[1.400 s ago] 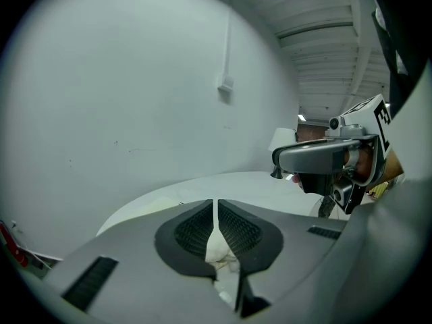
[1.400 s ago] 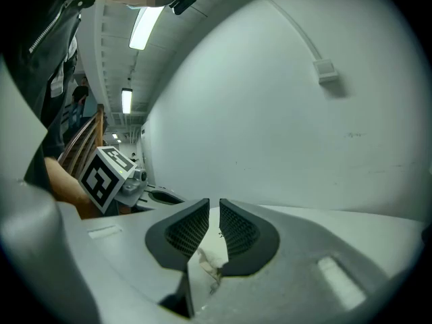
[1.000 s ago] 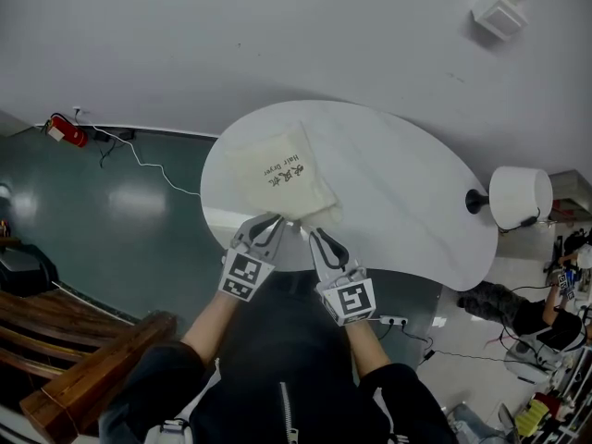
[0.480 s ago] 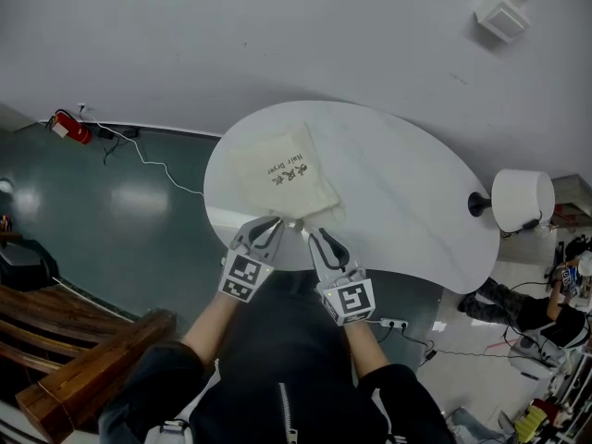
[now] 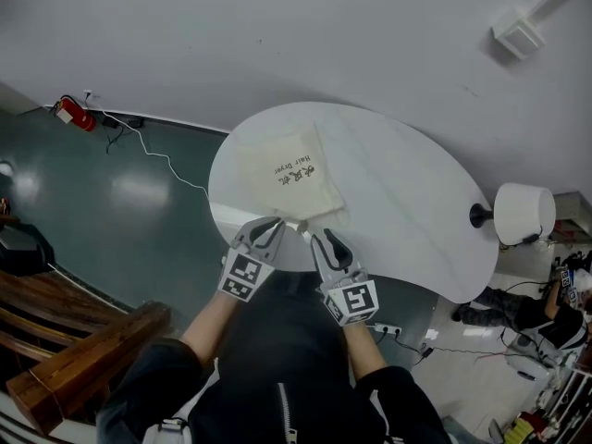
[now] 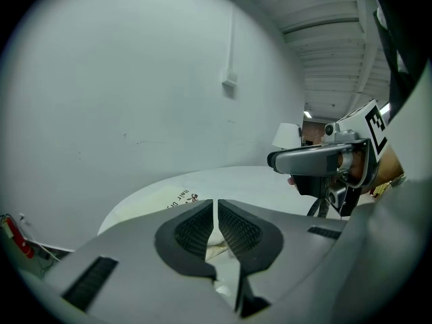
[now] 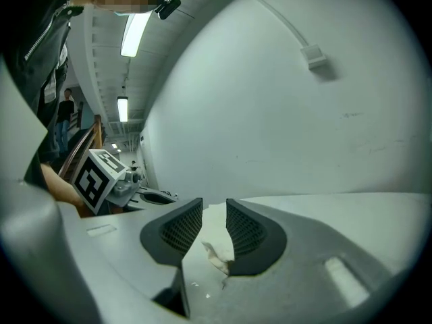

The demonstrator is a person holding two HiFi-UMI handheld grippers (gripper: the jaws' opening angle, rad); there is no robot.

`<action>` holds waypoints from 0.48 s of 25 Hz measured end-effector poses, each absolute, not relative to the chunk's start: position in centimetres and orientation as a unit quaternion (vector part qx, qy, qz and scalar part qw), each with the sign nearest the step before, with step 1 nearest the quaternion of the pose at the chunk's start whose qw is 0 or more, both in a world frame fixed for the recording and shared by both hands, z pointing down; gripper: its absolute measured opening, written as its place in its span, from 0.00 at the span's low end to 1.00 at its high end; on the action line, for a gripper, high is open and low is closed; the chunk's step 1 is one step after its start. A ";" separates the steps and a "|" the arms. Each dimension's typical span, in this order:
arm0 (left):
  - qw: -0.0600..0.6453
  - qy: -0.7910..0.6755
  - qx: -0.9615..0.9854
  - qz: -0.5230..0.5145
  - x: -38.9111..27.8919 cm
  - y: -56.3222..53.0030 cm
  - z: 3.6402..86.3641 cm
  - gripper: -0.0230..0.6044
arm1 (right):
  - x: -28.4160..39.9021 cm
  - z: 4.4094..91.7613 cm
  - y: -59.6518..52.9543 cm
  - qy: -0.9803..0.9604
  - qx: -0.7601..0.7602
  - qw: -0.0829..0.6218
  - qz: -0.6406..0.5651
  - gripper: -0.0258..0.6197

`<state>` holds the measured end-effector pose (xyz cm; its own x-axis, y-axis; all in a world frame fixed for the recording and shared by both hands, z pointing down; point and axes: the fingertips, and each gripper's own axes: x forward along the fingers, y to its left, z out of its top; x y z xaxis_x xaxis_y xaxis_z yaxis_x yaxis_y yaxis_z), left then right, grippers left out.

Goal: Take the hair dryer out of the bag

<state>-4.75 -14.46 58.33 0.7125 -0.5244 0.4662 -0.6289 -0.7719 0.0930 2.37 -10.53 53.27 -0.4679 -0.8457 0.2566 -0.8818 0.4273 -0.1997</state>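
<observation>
Presumably the step in hand is the opening of the bag's near edge. It is best done with one layer of cloth kept pinched by the left gripper (image 5: 276, 222) while the other layer alone is taken by the right gripper (image 5: 313, 236) and drawn away, so that a mouth wide enough for reaching in is made. If both layers are caught together, the mouth is only held closed. The left gripper's jaws are seen pressed together, with a thin edge of cream cloth nipped between the pads. The right gripper's jaws have just been opening and are set a little apart. A crumpled fold of cloth is seen between them but is not squeezed, so nothing is counted as held there. Both tips are placed side by side at the near edge of the bag (image 5: 291, 176), which is laid flat on the white table (image 5: 416, 202) with its print turned up. The hair dryer is seen nowhere and is judged to be inside the bag still. Just beyond the table's right end a white lampshade (image 5: 524, 213) is made out.
</observation>
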 end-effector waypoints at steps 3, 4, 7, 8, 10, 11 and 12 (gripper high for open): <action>0.127 -0.319 0.915 0.211 -5.1 -14.6 58.4 0.06 | 2.3 53.4 -10.8 -0.846 0.508 0.060 0.150 0.20; 0.128 -0.321 0.915 0.210 -5.3 -14.6 58.5 0.06 | 2.2 53.5 -10.9 -0.847 0.506 0.063 0.150 0.20; 0.132 -0.325 0.912 0.211 -5.7 -14.6 58.6 0.06 | 2.0 54.5 -11.0 -0.844 0.506 0.076 0.161 0.21; 0.132 -0.326 0.912 0.212 -5.8 -14.6 58.7 0.06 | 1.9 55.0 -11.1 -0.842 0.506 0.081 0.167 0.21; 0.134 -0.328 0.911 0.213 -6.2 -14.5 58.8 0.06 | 1.7 55.9 -11.1 -0.840 0.505 0.093 0.174 0.23; 0.135 -0.330 0.910 0.213 -6.3 -14.5 58.8 0.06 | 1.7 56.3 -11.0 -0.840 0.504 0.098 0.175 0.23; 0.135 -0.331 0.909 0.213 -6.5 -14.5 58.9 0.06 | 1.6 56.6 -11.0 -0.839 0.504 0.102 0.176 0.23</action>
<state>-6.49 -14.49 58.90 0.6893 -0.5446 0.4778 -0.6602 -0.7437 0.1047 1.63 -10.99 56.63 -0.4707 -0.8104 0.3490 -0.8823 0.4296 -0.1923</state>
